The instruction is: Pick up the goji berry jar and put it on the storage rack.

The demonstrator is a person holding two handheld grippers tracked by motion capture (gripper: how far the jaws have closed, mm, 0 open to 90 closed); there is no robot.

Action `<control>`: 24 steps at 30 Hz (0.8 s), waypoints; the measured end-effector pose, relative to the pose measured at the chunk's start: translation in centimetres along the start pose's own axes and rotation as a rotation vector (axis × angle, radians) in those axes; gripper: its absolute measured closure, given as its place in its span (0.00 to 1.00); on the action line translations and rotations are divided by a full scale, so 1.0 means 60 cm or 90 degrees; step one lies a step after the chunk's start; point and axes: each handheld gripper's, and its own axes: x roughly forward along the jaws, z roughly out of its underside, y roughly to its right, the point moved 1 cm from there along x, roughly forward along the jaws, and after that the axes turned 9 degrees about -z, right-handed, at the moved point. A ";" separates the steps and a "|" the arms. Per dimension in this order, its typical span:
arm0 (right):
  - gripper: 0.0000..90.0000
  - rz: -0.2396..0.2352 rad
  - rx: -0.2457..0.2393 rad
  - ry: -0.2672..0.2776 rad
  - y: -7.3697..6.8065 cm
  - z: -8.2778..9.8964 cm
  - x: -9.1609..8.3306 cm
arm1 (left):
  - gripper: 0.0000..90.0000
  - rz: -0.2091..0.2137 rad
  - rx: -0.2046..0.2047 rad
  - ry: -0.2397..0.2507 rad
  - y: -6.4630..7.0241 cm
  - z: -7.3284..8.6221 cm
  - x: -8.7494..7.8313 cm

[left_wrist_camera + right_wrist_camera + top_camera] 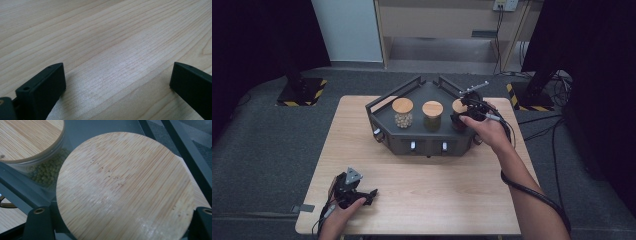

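Right gripper [120,220] pinching the wooden lid [125,190] of the right-hand jar [458,116] in the dark tray [424,145], its own camera showing green beans [47,173] in the neighbouring jar [432,115], left gripper [117,82] spread wide, low over bare table [105,37], well apart from the jars.

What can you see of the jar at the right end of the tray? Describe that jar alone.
The right jar stands upright in the dark tray, at the right end of a row of three. Its round lid looks like pale bamboo, finely grained, flat and closed. The body below is mostly hidden; its contents cannot be told. The right tongs are shut on it, one jaw at each side just below the lid. The green-bean jar stands close beside it.
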 end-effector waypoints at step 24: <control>0.29 -0.012 0.012 0.021 0.004 0.021 0.022 | 0.00 0.000 0.001 -0.001 0.000 0.000 0.000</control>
